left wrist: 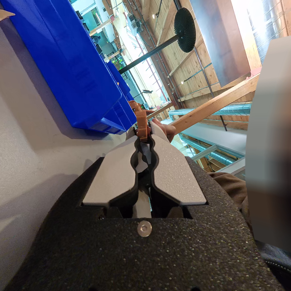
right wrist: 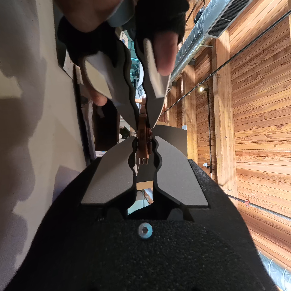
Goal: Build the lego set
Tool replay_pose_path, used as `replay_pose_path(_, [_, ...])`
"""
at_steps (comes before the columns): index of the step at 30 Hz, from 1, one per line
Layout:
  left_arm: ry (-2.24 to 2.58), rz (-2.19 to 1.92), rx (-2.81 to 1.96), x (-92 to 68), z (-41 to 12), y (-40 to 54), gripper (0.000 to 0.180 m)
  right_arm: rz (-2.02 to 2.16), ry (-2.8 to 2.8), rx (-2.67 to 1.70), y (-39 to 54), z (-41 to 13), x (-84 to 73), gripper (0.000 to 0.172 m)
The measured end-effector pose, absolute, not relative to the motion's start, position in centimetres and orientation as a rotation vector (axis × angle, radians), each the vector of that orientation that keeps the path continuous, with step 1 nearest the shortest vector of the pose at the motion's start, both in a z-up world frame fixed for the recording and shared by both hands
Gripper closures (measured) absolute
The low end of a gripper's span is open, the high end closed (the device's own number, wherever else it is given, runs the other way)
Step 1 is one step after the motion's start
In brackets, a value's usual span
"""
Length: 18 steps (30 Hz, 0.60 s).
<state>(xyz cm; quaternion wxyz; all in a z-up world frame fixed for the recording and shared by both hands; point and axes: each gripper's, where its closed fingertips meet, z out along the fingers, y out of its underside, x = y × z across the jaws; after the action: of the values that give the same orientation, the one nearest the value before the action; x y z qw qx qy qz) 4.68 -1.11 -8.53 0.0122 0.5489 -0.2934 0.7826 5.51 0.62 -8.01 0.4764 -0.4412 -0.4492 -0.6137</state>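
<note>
A small brown toy figure (left wrist: 141,121) is held in the air between both grippers, which meet tip to tip. In the left wrist view my left gripper (left wrist: 144,138) is shut on the figure's lower end, and the figure's head points away toward a blue bin (left wrist: 70,63). A white finger of the right gripper (left wrist: 158,130) lies against the figure's far side, with a person's finger behind it. In the right wrist view my right gripper (right wrist: 144,141) is shut on the figure (right wrist: 142,146). The left gripper (right wrist: 142,124) comes in from above, its tips pinching the same figure.
Blue bins stand on the white tabletop (left wrist: 23,126) just left of the grippers, with a second bin (left wrist: 119,78) behind the first. A hand in a dark fingerless glove (right wrist: 165,55) grips the left gripper. A wooden plank wall (right wrist: 252,126) is on the right. My two grippers' fingertips are within a few centimetres of each other.
</note>
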Motion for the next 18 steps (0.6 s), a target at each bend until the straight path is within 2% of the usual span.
replay_pose_path(6, [-0.920, 2.445, 1.715, 4.76, -8.42, -1.09, 0.169, -1.514, -1.095, -1.081, 0.61, -7.97, 5.70, 0.154])
replay_pose_path(8, [-0.904, 2.444, 1.702, 4.80, -8.29, -1.15, 0.161, -1.522, -1.102, -1.085, 0.60, -8.12, 5.88, 0.154])
replay_pose_path(11, [-0.893, 2.447, 1.713, 4.84, -8.26, -1.07, 0.158, -1.524, -1.109, -1.080, 0.55, -8.16, 5.83, 0.154])
replay_pose_path(14, [-0.875, 2.443, 1.732, 4.87, -8.40, -0.81, 0.158, -1.521, -1.118, -1.070, 0.52, -8.25, 5.56, 0.154])
replay_pose_path(18, [-0.846, 2.455, 1.751, 4.82, -8.53, -0.39, 0.167, -1.508, -1.127, -1.065, 0.53, -8.42, 5.16, 0.154])
